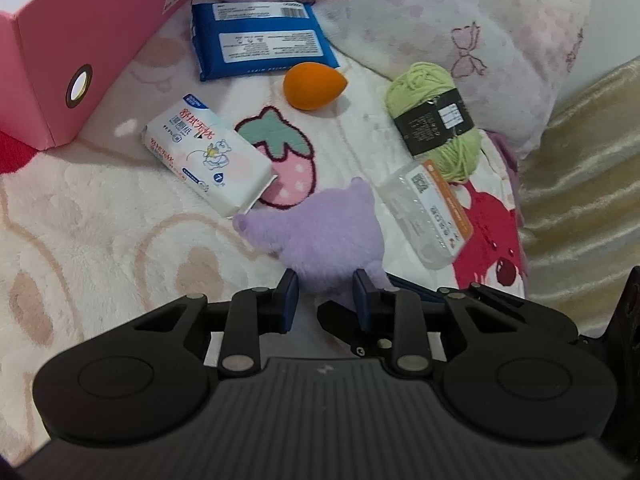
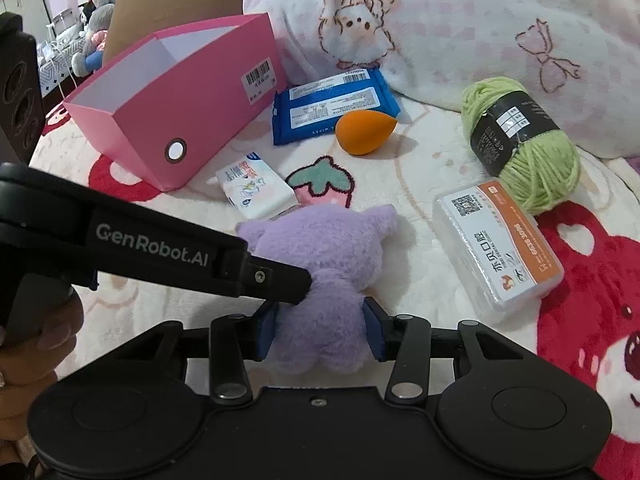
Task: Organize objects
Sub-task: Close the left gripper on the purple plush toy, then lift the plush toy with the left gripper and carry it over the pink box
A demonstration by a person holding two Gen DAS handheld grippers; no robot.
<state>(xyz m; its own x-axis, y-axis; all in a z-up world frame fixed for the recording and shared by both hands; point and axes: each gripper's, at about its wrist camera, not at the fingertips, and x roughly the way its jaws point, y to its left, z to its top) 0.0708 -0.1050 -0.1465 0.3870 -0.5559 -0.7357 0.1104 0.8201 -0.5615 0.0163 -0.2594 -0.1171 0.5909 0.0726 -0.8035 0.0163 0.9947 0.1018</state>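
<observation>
A purple plush toy (image 1: 320, 232) lies on the patterned blanket, close in front of both grippers. My left gripper (image 1: 326, 300) is shut on a narrow end of the plush, its blue pads pinching the fur. In the right wrist view the left gripper (image 2: 296, 284) reaches in from the left onto the plush (image 2: 320, 248). My right gripper (image 2: 320, 332) grips the toy's lower body with a pad pressed into each side. An open pink box (image 2: 192, 92) stands at the back left.
On the blanket lie a blue wipes pack (image 2: 332, 104), an orange egg-shaped sponge (image 2: 364, 132), a white tissue pack (image 2: 256, 188), a green yarn ball (image 2: 520, 140) and a clear plastic case (image 2: 496, 248). A pillow (image 2: 480, 20) rises behind. A hand (image 2: 36, 344) holds the left gripper.
</observation>
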